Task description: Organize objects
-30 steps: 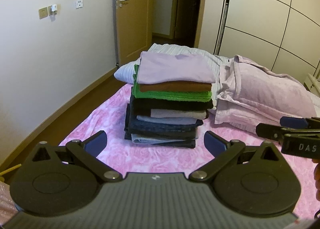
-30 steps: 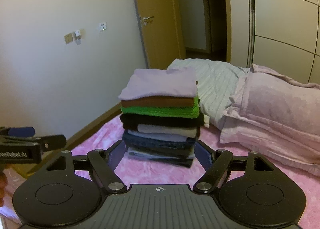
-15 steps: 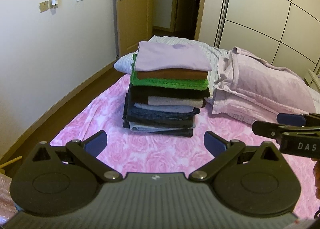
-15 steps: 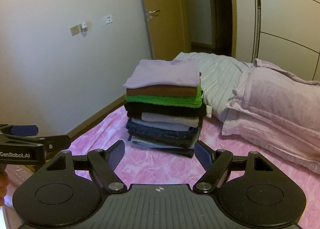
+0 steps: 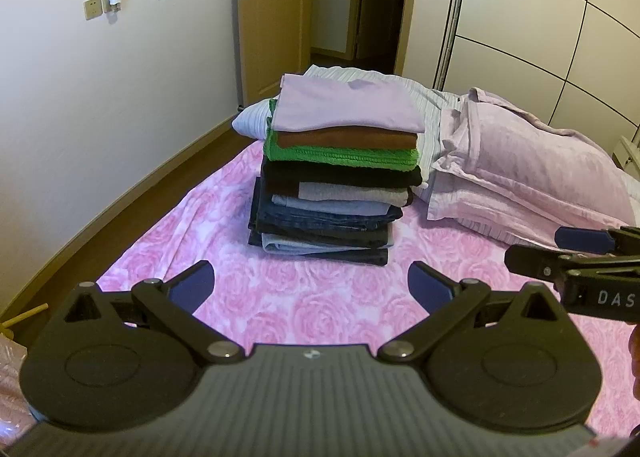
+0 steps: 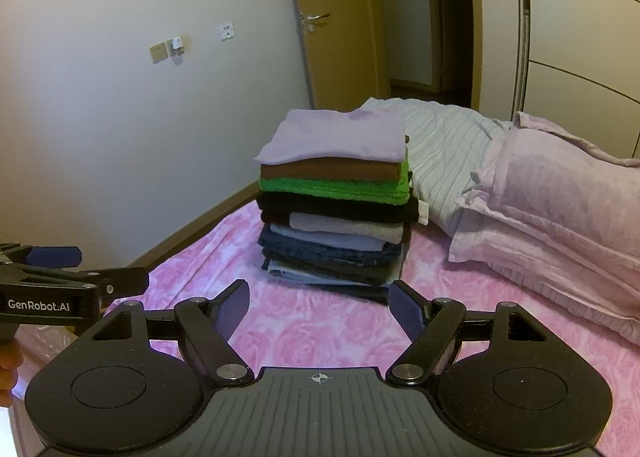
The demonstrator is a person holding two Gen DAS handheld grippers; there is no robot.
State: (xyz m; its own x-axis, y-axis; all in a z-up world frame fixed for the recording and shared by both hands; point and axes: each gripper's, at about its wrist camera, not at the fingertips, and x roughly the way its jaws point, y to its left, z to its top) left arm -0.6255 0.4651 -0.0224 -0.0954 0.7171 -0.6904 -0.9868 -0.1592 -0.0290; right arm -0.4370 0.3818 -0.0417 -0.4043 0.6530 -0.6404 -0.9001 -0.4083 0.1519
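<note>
A tall stack of folded clothes [image 5: 336,177] [image 6: 336,213] stands on the pink rose-patterned bed [image 5: 312,305], lilac shirt on top, then brown, green, black, grey and several denim layers. My left gripper [image 5: 310,283] is open and empty, a short way in front of the stack. My right gripper [image 6: 318,307] is open too, holding nothing, close to the stack's lower front edge. Each gripper shows at the other view's side: the right gripper [image 5: 560,253], the left gripper [image 6: 92,269].
A lilac pillow [image 5: 532,173] lies right of the stack, a striped pillow [image 6: 444,145] behind it. A cream wall [image 5: 100,97] and wooden floor strip run along the bed's left edge. A door [image 5: 272,17] stands open at the back, wardrobe panels [image 5: 540,25] on the right.
Both grippers have pulled back and risen slightly from the stack, which now appears smaller and higher in both views. Both stay open.
</note>
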